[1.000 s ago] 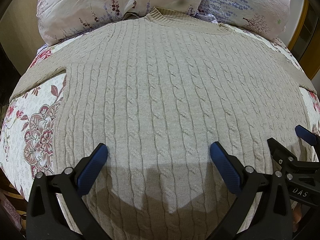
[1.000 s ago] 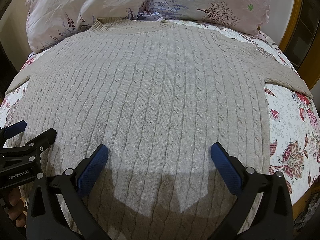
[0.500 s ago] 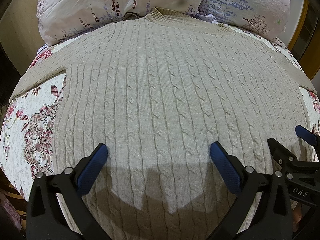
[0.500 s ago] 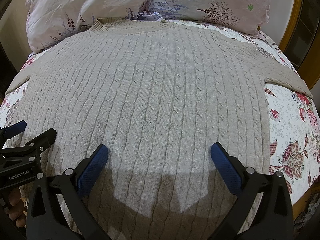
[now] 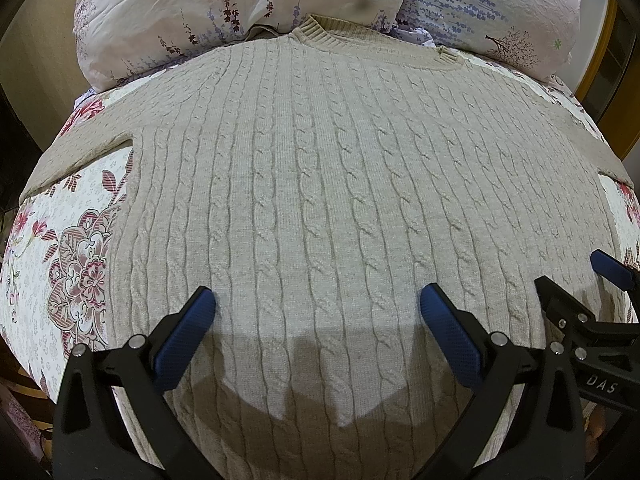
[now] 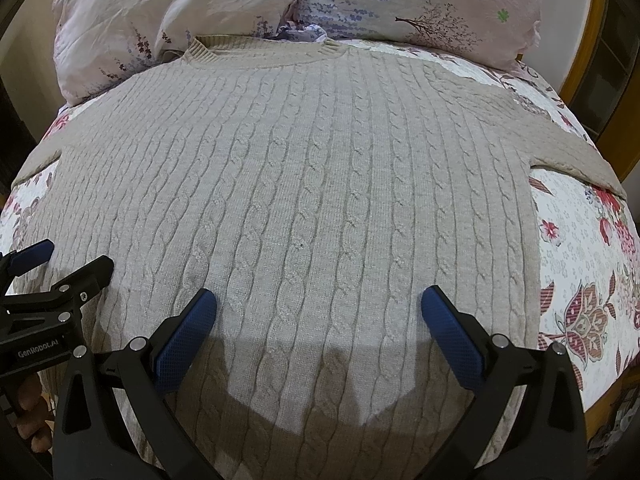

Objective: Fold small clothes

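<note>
A beige cable-knit sweater (image 5: 320,184) lies flat and spread out on the bed, collar toward the pillows, sleeves out to both sides. It also fills the right wrist view (image 6: 312,200). My left gripper (image 5: 316,304) is open and empty, hovering over the sweater's lower middle. My right gripper (image 6: 318,304) is open and empty over the lower part too. The right gripper shows at the right edge of the left wrist view (image 5: 576,280); the left gripper shows at the left edge of the right wrist view (image 6: 68,256).
The floral bedspread (image 5: 68,240) shows on both sides of the sweater (image 6: 576,248). Two floral pillows (image 5: 224,8) (image 6: 420,4) lie behind the collar. A wooden bed frame (image 6: 576,64) rises at the right.
</note>
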A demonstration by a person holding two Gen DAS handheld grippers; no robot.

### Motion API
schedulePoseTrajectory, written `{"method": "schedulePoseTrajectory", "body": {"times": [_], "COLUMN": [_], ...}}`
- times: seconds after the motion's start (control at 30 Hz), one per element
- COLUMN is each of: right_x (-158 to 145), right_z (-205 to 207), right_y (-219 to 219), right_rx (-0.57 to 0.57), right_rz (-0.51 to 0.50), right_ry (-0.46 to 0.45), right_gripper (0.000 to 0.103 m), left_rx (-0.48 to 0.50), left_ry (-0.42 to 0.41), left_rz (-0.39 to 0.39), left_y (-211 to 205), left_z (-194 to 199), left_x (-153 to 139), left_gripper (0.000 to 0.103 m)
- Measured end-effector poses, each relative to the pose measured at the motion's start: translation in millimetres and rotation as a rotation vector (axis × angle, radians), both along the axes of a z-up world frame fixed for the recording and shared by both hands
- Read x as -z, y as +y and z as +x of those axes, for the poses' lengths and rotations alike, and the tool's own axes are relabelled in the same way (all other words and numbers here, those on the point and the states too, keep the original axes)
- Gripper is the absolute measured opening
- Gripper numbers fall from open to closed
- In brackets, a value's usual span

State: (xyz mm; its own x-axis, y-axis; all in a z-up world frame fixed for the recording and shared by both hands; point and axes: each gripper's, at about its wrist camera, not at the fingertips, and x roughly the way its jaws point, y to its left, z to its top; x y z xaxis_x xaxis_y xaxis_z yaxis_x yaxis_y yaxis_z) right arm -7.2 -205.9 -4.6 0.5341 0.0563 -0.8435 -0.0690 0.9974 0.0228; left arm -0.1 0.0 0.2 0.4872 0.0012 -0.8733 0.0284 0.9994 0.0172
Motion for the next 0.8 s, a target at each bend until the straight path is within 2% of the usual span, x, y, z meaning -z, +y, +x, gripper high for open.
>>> {"method": "schedulePoseTrajectory", "body": {"times": [0.17, 0.27, 0.3, 0.37, 0.43, 0.47, 0.53, 0.57, 0.6, 0.7, 0.8], "right_x": [-1, -2, -4, -14, -28, -37, -44, -45, -44, -32, -19], "right_z": [0, 1, 4, 14, 26, 35, 49, 57, 61, 68, 75], "right_y": [1, -2, -7, -34, -81, -121, -186, -231, -268, -372, -423], "right_rx": [-0.022, -0.079, -0.099, -0.056, 0.06, 0.159, 0.319, 0.428, 0.521, 0.79, 0.914], "right_rz": [-0.001, 0.01, 0.03, 0.107, 0.183, 0.236, 0.316, 0.374, 0.428, 0.56, 0.583], "right_ry": [-0.01, 0.0, 0.014, 0.003, -0.054, -0.087, -0.115, -0.125, -0.132, -0.153, -0.132], "right_gripper": [0.102, 0.102, 0.102, 0.102, 0.102, 0.1, 0.088, 0.086, 0.084, 0.076, 0.069], "left_rx": [-0.001, 0.002, 0.006, 0.013, 0.006, -0.005, -0.043, -0.085, -0.118, -0.208, -0.281], "left_ry": [0.006, 0.013, 0.021, 0.042, 0.045, 0.041, 0.024, 0.006, -0.008, -0.056, -0.086], "left_rz": [0.0, -0.001, -0.003, -0.018, -0.084, -0.132, -0.245, -0.311, -0.336, -0.318, -0.262], "left_y": [-3, -3, -3, 1, 12, 20, 38, 52, 60, 85, 102], "left_z": [2, 3, 4, 7, 10, 11, 14, 16, 18, 25, 29], "left_x": [-1, -3, -4, -4, -7, -10, -15, -19, -21, -30, -36], "left_gripper": [0.101, 0.101, 0.101, 0.101, 0.101, 0.101, 0.101, 0.101, 0.101, 0.101, 0.101]}}
